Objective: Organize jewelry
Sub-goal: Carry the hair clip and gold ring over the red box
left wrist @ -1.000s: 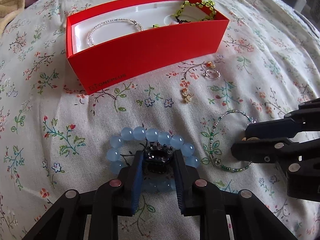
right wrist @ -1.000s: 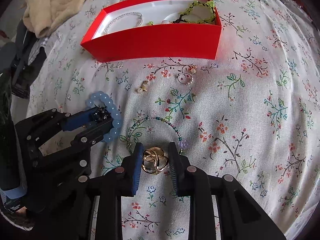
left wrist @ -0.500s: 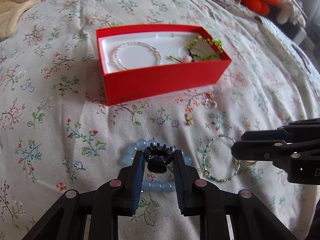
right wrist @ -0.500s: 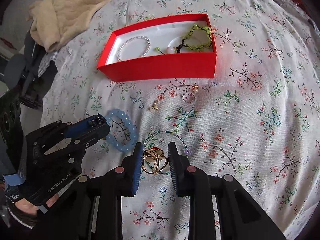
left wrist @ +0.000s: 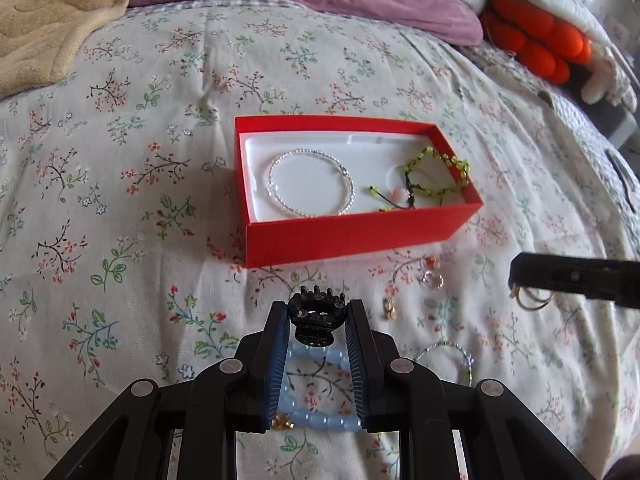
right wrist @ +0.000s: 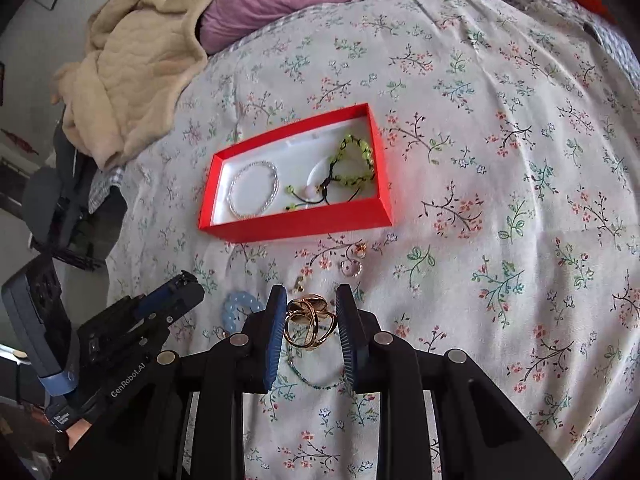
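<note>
an open red box (left wrist: 360, 236) lies flat, white-lined, holding a silver bead bracelet (left wrist: 311, 188) at its left end and a green beaded bracelet (left wrist: 438, 174) at its right; before the box, a blue bead bracelet (left wrist: 320, 420), small earrings (left wrist: 432, 280), a thin beaded loop (right wrist: 316, 382)

Inventory by count: one red box (left wrist: 360, 236); two bracelets inside it, one silver bead bracelet (left wrist: 311, 188) and one green bead bracelet (left wrist: 438, 178); two grippers, one left gripper (left wrist: 317, 322) and one right gripper (right wrist: 311, 322); one black claw clip (left wrist: 316, 316); one gold interlocked ring piece (right wrist: 308, 326); one blue bead bracelet (left wrist: 320, 420); one thin green seed-bead bracelet (right wrist: 320, 382); three small pieces loose on the sheet: one ring (left wrist: 433, 280), one gold charm (left wrist: 389, 308), one orange stud (left wrist: 432, 262).
</note>
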`<state>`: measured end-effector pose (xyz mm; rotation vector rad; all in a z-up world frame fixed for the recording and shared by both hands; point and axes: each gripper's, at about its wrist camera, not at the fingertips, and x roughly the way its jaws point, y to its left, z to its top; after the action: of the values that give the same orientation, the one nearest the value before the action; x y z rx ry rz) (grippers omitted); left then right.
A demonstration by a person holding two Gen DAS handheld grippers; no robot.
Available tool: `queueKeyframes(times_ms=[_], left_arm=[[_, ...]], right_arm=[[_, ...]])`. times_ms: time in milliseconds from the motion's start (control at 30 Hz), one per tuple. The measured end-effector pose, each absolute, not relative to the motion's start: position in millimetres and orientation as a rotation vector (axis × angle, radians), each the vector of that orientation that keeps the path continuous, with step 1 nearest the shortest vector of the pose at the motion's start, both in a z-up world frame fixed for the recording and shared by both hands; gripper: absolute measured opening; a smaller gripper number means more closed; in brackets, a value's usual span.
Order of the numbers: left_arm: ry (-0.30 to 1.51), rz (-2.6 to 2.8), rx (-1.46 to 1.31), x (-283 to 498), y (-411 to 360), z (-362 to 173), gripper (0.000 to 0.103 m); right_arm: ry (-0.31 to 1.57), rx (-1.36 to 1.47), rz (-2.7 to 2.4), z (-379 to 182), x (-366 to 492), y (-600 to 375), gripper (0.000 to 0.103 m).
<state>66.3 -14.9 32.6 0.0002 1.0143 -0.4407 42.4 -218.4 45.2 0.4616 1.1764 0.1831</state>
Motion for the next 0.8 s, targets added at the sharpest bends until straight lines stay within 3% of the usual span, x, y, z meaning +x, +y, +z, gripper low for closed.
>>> queueKeyframes(times_ms=[400, 800], left_arm=[[0.919, -0.371, 0.033, 109.4, -47.0, 39.4, 0.023], [0.950, -0.309, 0.038, 143.9, -57.5, 10.0, 0.023]], right_arm=[[1.029, 0.486, 0.151, 46.4, 86.4, -234.4, 0.027], [1.049, 0.430, 0.124, 17.6, 114.3, -224.9, 0.027]])
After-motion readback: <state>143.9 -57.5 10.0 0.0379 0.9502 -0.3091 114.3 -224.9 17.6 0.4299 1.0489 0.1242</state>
